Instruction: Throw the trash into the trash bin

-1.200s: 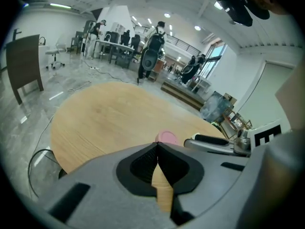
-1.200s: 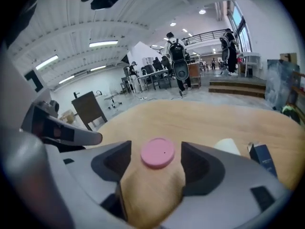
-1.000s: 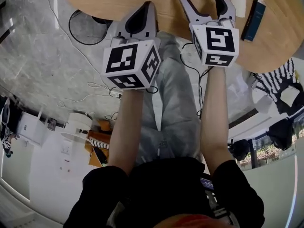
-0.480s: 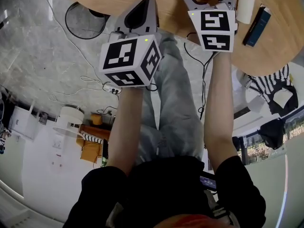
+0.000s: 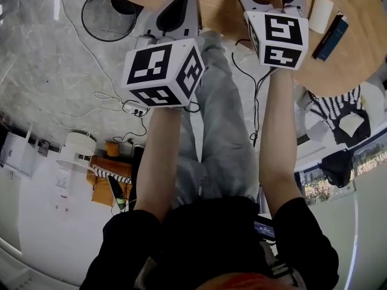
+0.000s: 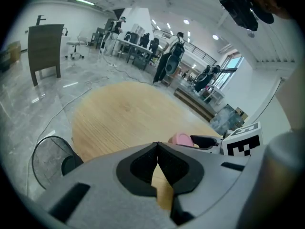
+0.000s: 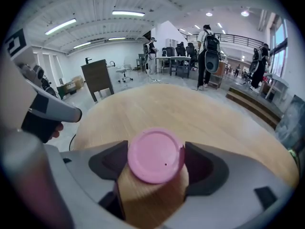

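Right gripper (image 7: 156, 165): jaws just opened wide, flanking upright pink-lidded cup (image 7: 155, 152) on round wooden table (image 7: 205, 111).

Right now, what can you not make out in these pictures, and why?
- Brown cup with pink lid: head view's top edge cuts it; in the right gripper view the lid hides its wall, so contact with the right gripper, whose jaws were just opening around it, is unclear.
- Black wire trash bin: left gripper view, the left gripper's body covers part; contents unclear.
- Dark blue box: head view, print too small.
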A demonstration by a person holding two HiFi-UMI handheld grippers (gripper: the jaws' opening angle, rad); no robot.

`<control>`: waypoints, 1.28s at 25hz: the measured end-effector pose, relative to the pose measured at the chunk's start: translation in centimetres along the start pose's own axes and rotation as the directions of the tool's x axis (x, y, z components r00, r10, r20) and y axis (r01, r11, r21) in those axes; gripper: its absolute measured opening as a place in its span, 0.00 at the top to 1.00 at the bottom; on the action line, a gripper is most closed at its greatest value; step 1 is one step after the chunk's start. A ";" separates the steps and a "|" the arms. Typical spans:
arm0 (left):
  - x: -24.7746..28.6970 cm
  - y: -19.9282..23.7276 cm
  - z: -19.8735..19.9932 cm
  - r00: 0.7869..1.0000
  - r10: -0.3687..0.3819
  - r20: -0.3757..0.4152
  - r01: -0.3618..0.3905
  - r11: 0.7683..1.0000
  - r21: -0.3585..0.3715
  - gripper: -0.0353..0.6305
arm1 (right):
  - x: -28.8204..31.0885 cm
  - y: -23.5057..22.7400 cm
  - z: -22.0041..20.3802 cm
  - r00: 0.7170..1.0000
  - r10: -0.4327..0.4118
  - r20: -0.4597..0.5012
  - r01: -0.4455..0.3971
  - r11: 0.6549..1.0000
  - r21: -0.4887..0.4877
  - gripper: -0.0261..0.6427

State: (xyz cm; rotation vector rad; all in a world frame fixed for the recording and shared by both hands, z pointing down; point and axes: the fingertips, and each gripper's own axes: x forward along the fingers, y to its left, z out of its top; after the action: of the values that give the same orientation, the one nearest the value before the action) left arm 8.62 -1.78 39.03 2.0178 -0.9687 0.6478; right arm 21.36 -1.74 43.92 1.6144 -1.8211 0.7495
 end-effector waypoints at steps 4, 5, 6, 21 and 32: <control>-2.0 2.9 0.4 0.999 0.019 0.030 -0.018 0.999 -0.039 0.94 | 0.3 3.7 2.1 0.999 0.041 0.033 -0.041 0.999 -0.008 0.47; -2.7 4.0 0.6 0.999 0.031 0.038 -0.029 0.998 -0.048 0.94 | 0.4 4.8 2.7 0.998 0.056 0.038 -0.056 0.998 -0.016 0.47; -3.3 5.1 0.7 0.998 0.044 0.047 -0.041 0.997 -0.058 0.94 | 0.5 6.1 3.2 0.997 0.070 0.043 -0.069 0.997 -0.026 0.47; -15.8 23.1 -2.2 0.943 0.307 0.131 -0.262 0.923 -0.283 0.94 | 3.2 26.3 6.3 0.945 0.327 0.032 -0.319 0.936 -0.148 0.47; -22.3 33.7 -6.9 0.877 0.465 0.123 -0.372 0.818 -0.440 0.94 | 8.8 39.2 2.9 0.880 0.465 -0.099 -0.475 0.853 -0.218 0.47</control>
State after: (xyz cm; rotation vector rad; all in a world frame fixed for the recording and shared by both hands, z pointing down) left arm -32.29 -0.44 41.69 1.5325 -1.5779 0.3987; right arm -18.55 -5.54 47.33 0.9972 -2.2112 0.7279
